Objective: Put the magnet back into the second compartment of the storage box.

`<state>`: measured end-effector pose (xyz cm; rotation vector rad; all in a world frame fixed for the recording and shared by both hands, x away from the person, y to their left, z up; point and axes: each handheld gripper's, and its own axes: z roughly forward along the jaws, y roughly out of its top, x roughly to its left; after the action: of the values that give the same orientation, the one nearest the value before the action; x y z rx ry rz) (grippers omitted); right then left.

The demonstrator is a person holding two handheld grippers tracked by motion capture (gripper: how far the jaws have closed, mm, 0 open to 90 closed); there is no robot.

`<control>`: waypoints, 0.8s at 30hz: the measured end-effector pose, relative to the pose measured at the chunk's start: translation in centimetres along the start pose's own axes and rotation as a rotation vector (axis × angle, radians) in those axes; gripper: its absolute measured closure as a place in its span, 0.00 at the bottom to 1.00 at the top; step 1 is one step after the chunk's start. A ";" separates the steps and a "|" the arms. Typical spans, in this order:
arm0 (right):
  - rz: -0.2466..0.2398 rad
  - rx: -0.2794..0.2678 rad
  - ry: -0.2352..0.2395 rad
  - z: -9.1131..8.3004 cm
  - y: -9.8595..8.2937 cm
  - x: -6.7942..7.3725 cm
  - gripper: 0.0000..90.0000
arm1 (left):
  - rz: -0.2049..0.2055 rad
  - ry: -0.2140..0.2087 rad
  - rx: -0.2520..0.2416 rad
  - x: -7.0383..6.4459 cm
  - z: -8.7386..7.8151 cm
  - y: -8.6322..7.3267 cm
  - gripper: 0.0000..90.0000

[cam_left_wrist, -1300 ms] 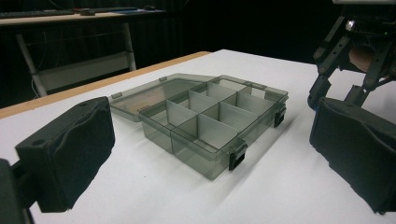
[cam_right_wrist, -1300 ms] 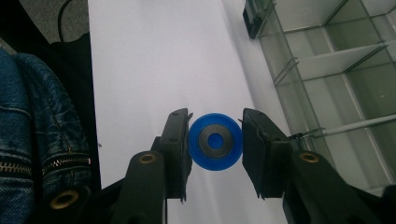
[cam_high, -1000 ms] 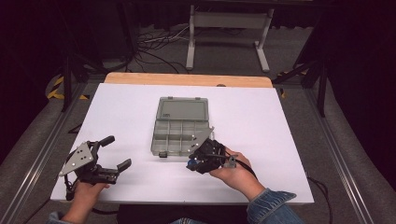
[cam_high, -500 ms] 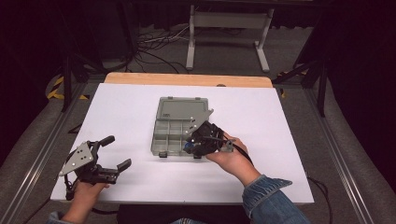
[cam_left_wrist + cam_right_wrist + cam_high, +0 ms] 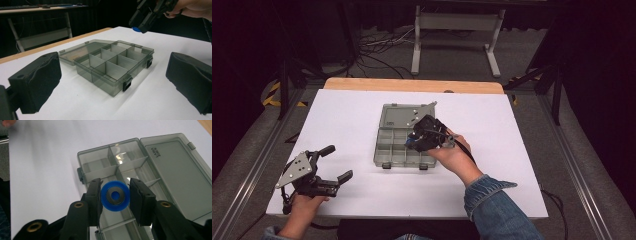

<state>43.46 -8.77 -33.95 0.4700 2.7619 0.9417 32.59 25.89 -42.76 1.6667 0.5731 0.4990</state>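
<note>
Holding a blue disc (image 5: 115, 196) with a dark ring at its centre, the right gripper (image 5: 115, 197) is hovering over the open compartment box (image 5: 404, 145), its jaws clenched on the disc's two opposite edges. The box is lying at mid-counter (image 5: 347, 120), its clear lid (image 5: 175, 172) folded flat behind the tray of divided cells. In the left gripper view the disc (image 5: 136, 29) is hanging above the cells on the box's far side, well clear of the dividers (image 5: 110, 58).

For a clean placement, the disc is probably best centred over one cell and lowered below the divider tops before the jaws are released; a tilted release could leave it straddling a divider.

The left gripper (image 5: 332, 164) is resting near the counter's front-left corner, its jaws released and grasping nothing, well apart from the box. Two dark latches (image 5: 127, 83) are projecting from the box's front wall. Nothing is obstructing the descent apart from the dividers themselves.
</note>
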 end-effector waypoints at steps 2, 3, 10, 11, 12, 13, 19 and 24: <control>0.002 0.000 -0.001 0.1 0.2 -0.2 0.70 | 0.000 0.000 0.000 0.0 0.0 0.0 0.01; 0.007 0.000 -0.003 0.2 0.3 -0.4 0.70 | 0.001 -0.001 0.004 0.0 0.0 0.0 0.01; 0.030 -0.007 -0.013 1.0 1.1 -1.7 0.70 | 0.002 -0.002 0.006 0.1 0.0 0.0 0.01; 0.033 -0.007 -0.016 1.2 1.3 -2.0 0.70 | 0.002 -0.002 0.006 0.1 0.0 0.0 0.01; 0.033 -0.007 -0.016 1.2 1.3 -2.0 0.70 | 0.005 -0.001 0.006 0.1 0.0 0.0 0.01; 0.035 -0.007 -0.021 1.3 1.5 -2.2 0.70 | 0.005 -0.001 0.005 0.1 0.0 0.0 0.01; 0.051 -0.006 -0.031 2.0 2.0 -3.1 0.70 | 0.002 -0.004 0.009 0.1 0.0 0.0 0.01; 0.061 0.002 -0.040 2.7 2.3 -3.8 0.70 | 0.001 -0.005 0.008 0.1 0.0 0.0 0.01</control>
<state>48.28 -6.87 -34.34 0.5703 2.7274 0.9328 32.67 25.95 -42.79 1.6751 0.5716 0.4935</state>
